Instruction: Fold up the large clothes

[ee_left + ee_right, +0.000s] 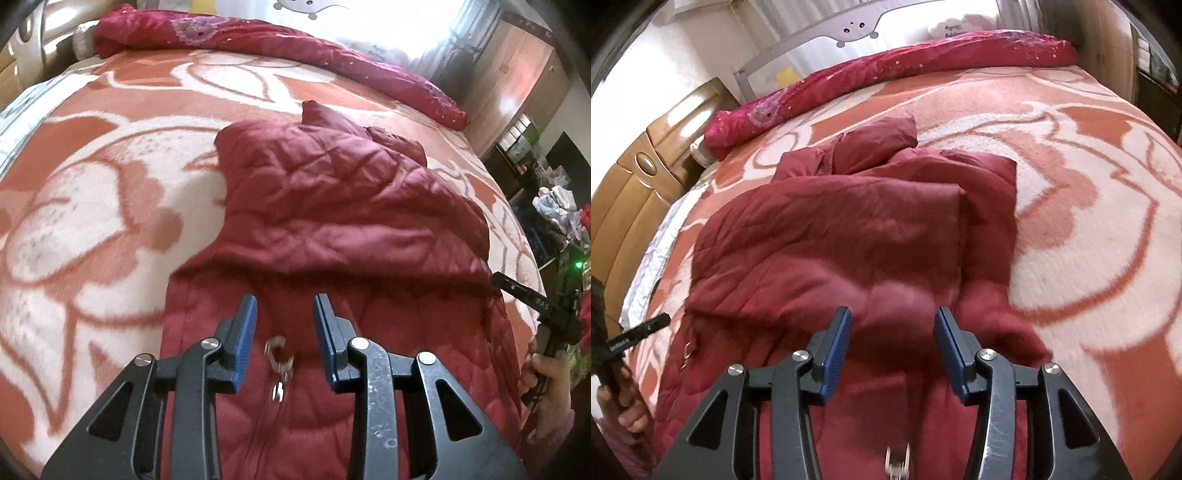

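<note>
A dark red quilted jacket (343, 206) lies partly folded on the bed, its upper part doubled over the lower; it also shows in the right wrist view (849, 229). My left gripper (284, 306) is open and empty, just above the jacket's near part, with a clear ring zipper pull (279, 356) between its fingers. My right gripper (893, 317) is open and empty over the jacket's near edge. The right gripper also shows at the left view's right edge (532, 299), and the left one at the right view's left edge (635, 332).
The bed carries an orange and cream floral blanket (92, 192). A rolled crimson quilt (258, 37) lies along its far side. A wooden headboard (635, 192) stands at the left, a wooden cabinet (524, 85) and clutter at the right.
</note>
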{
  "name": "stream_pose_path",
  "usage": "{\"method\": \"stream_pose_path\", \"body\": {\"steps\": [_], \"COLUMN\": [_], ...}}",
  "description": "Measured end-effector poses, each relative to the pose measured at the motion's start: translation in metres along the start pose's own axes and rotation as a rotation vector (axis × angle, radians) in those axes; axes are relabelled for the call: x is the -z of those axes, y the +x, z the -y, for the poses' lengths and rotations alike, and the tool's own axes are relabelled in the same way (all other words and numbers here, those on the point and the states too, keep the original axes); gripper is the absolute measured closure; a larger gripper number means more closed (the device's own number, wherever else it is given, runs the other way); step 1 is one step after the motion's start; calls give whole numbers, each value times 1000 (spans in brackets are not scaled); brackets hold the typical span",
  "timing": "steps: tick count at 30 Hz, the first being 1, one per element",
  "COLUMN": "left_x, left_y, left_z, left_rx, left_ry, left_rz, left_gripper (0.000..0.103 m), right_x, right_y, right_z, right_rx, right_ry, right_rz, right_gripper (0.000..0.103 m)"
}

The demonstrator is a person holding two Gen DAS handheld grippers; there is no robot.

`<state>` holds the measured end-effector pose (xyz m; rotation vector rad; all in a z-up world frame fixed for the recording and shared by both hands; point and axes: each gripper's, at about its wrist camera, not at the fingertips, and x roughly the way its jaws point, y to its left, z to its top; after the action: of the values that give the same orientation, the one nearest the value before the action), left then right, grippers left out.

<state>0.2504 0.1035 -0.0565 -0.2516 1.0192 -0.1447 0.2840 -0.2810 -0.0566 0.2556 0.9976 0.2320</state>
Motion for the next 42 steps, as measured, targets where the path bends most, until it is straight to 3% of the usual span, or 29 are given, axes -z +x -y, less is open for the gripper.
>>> {"method": "stream_pose_path", "body": {"steps": [4,10,16,18,20,29,33,37,42], "left_x": [19,53,83,89,95,116,124,130,142], "left_y": [-11,-38,-59,-63,-67,-73,-74,-74,-74], "left_z": [-5,-20,-39,-45,-50,-74,-80,-83,-92], "left_rx": [1,-3,-20,-22,-31,-31,-24,-13,61], "left_ry": [-18,-54,-79,-84,-92,-127,-137,-132,-142], "left_rz": [-9,1,5,2,0,-31,-45,-64,-92], "left_gripper": [74,74,58,48,45,40,40,40,32], "right_x": [22,67,108,120,129,152,161,174,192], "right_y": [-18,-52,-80,-89,-97,-139,-142,-135,-125], "right_z": [-1,-9,0,6,12,49,67,76,80], "right_rx": [-30,-88,-105,-103,-94,-7,12,-24,-56], "right_ry": [13,-5,26,43,53,114,152,180,197], "right_rz": [-16,-44,-59,-59,-59,-19,-31,-63,-116], "right_gripper": [54,41,36,34,34,27,27,27,27]}}
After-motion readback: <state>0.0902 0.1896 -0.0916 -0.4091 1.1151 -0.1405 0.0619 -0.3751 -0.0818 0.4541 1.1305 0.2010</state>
